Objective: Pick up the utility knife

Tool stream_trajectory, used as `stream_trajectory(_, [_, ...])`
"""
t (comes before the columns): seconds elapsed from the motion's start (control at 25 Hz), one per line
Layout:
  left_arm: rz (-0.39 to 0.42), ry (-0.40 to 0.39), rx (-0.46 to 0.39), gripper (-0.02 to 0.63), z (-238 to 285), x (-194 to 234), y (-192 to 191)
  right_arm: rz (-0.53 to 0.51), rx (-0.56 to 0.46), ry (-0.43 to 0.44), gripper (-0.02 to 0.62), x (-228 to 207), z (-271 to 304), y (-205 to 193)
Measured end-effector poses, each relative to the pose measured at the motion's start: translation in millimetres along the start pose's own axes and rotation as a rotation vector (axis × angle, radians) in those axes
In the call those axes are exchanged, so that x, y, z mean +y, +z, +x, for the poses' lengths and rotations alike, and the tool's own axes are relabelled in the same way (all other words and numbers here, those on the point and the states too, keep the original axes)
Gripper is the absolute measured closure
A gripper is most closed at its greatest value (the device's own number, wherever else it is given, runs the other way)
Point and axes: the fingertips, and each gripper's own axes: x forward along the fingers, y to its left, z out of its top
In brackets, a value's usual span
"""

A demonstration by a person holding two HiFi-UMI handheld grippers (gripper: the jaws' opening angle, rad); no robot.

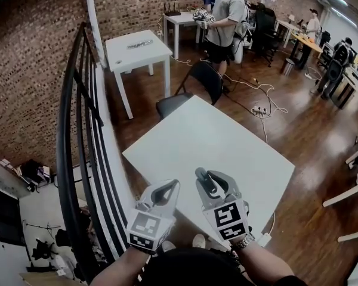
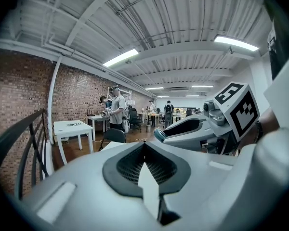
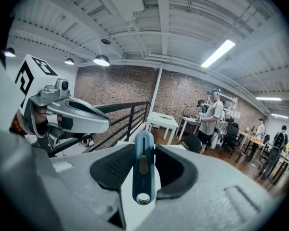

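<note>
The utility knife (image 3: 143,170) is a slim blue handle with a yellow slider, and my right gripper (image 3: 144,146) is shut on it, so it stands upright between the dark pads. In the head view the right gripper (image 1: 206,182) holds the knife (image 1: 203,179) above the near edge of the white table (image 1: 221,148). My left gripper (image 1: 169,188) hangs beside it to the left, its jaws together with nothing in them. The left gripper view shows its own jaws (image 2: 144,147) meeting at the tips, with the right gripper and the knife's blue end (image 2: 159,134) close by on the right.
A black chair (image 1: 194,85) stands at the table's far end. A black railing (image 1: 77,130) runs along the left, over a drop to a lower floor. A second white table (image 1: 137,47) lies beyond. A person (image 1: 224,16) stands far back, and cables (image 1: 259,100) lie on the wooden floor.
</note>
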Motion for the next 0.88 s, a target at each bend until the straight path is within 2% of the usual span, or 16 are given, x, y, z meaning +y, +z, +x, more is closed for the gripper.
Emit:
stream_trajectory(0.4, [0.034,0.013,-0.004,0.59,10.5,-23.3,16.2,-0.006,-0.062,0.011,0.468,-16.1,-24.0,6.9])
stream_trajectory(0.88, [0.05,0.015,0.014,0.59,7.5,-32.6,12.9,0.001,-0.082,0.015,0.468,-14.1,-32.0,5.2])
